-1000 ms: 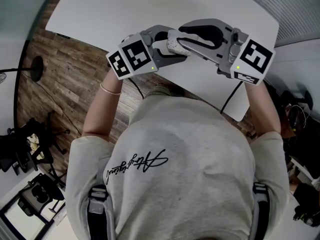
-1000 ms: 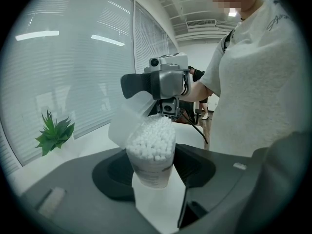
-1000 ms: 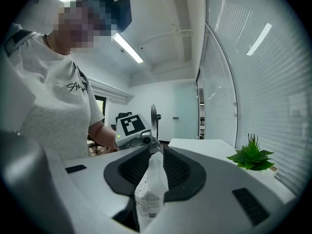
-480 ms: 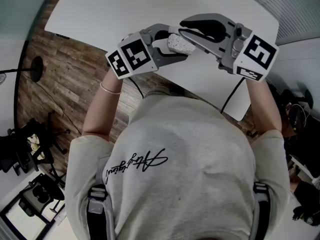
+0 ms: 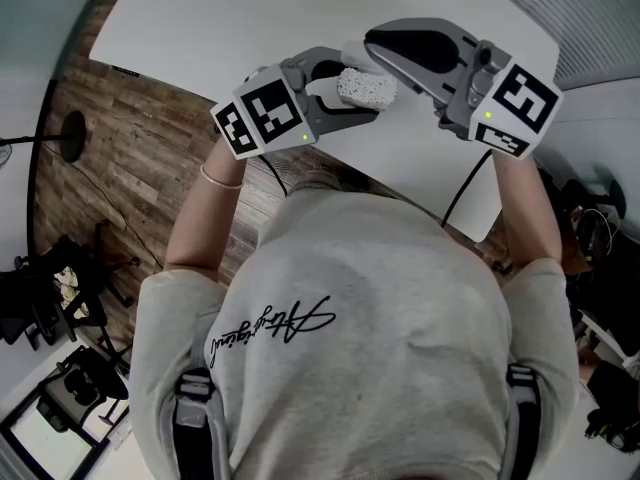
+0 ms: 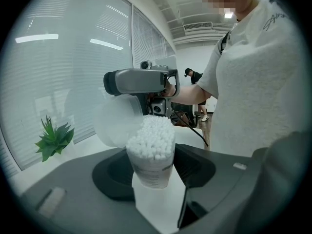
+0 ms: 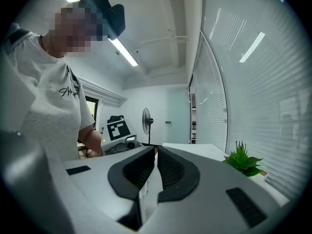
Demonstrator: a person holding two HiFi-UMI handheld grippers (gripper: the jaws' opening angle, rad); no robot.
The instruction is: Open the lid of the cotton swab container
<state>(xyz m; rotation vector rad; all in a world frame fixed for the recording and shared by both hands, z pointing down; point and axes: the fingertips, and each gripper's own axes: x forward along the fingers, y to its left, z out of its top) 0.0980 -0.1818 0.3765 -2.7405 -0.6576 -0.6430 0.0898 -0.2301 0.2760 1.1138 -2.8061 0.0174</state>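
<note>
So the left hand-held gripper [image 6: 157,191] is clamped on the cotton swab container [image 6: 151,152], lid [image 6: 114,123] flipped open, label print too blurry 2 read, right hand-held gripper [image 7: 156,152] jaws closing w/ nothing visible between.

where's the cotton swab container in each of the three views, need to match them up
Head view: cotton swab container sits upper centre, its white swab heads exposed.
Left gripper view: dead centre and upright, swab heads on top.
Right gripper view: the container cannot be made out.
Shared landmark: the person's white T-shirt, at the right in the left gripper view and at the left in the right gripper view.
</note>
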